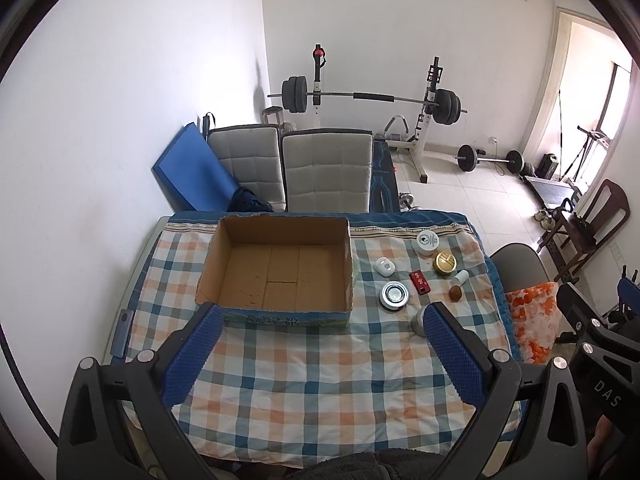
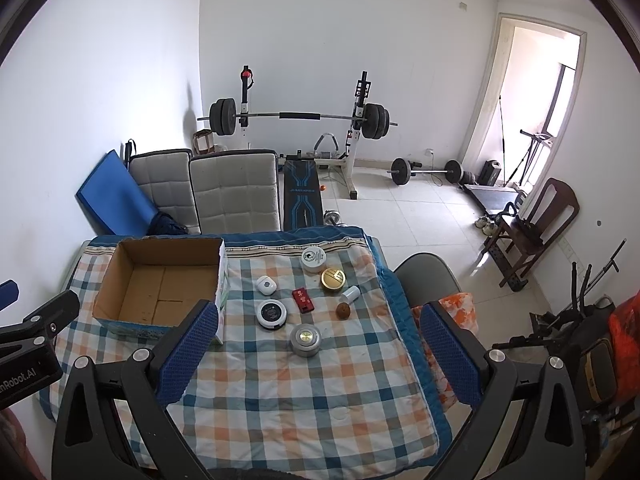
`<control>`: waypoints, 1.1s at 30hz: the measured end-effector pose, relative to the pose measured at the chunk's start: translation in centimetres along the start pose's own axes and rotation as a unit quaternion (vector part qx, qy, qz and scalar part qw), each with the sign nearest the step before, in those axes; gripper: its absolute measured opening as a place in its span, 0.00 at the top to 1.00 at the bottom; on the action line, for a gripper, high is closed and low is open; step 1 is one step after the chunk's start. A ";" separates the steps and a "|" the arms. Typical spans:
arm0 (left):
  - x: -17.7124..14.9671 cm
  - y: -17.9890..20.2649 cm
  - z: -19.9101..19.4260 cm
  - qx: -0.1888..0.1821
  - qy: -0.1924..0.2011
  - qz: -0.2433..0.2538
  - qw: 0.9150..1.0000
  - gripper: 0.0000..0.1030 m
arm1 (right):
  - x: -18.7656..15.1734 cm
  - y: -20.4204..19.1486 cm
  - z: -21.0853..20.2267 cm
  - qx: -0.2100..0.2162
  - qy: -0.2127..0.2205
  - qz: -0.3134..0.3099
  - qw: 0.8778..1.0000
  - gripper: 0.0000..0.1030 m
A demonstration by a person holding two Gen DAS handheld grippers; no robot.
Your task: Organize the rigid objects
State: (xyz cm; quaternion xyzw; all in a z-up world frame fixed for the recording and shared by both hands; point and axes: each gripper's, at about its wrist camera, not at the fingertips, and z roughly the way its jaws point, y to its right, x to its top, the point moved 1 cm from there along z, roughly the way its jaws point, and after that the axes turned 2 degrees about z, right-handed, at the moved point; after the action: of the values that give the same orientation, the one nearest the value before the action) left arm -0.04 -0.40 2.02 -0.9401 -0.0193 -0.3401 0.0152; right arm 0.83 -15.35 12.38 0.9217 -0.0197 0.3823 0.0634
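An open, empty cardboard box (image 1: pixel 276 270) (image 2: pixel 160 284) sits on the checked cloth at the table's left. To its right lie several small objects: a white jar (image 2: pixel 313 259), a gold-lidded tin (image 2: pixel 333 279), a white earbud case (image 2: pixel 265 284), a red flat case (image 2: pixel 302 300), a black-and-white round tin (image 2: pixel 271 313), a silver puck (image 2: pixel 305 339), a small white bottle on its side (image 2: pixel 351 293) and a brown ball (image 2: pixel 343 311). My left gripper (image 1: pixel 324 320) is open above the table's near side. My right gripper (image 2: pixel 318 320) is open, empty, above the objects' near side.
Two padded chairs (image 1: pixel 324 168) stand behind the table. A grey chair with an orange cushion (image 2: pixel 456 308) stands at the table's right. A weight bench and barbells (image 2: pixel 300 120) are at the back wall. A phone (image 1: pixel 122 332) lies at the table's left edge.
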 end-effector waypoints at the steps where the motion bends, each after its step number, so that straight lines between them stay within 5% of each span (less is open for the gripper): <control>1: 0.0 0.0 0.0 0.000 0.000 0.000 1.000 0.00 | 0.0 0.0 0.0 0.001 0.000 0.001 1.000 0.00; 24: -0.1 0.7 0.6 0.001 -0.009 0.003 1.000 0.00 | -0.5 0.6 0.7 0.005 -0.008 0.004 1.000 0.00; 30: -0.4 2.2 3.6 0.000 -0.037 0.005 0.999 0.00 | -1.1 1.9 4.1 0.011 -0.042 0.015 0.999 0.00; 33: -0.2 3.0 7.3 0.012 -0.058 0.004 0.998 0.00 | -1.6 3.1 8.8 0.018 -0.095 0.029 0.995 0.00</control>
State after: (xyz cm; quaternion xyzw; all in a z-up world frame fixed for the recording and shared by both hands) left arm 4.57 -3.09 -3.79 -0.9582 -0.0203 -0.2843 0.0265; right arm 5.63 -19.57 5.45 0.9537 -0.0451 0.2954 0.0337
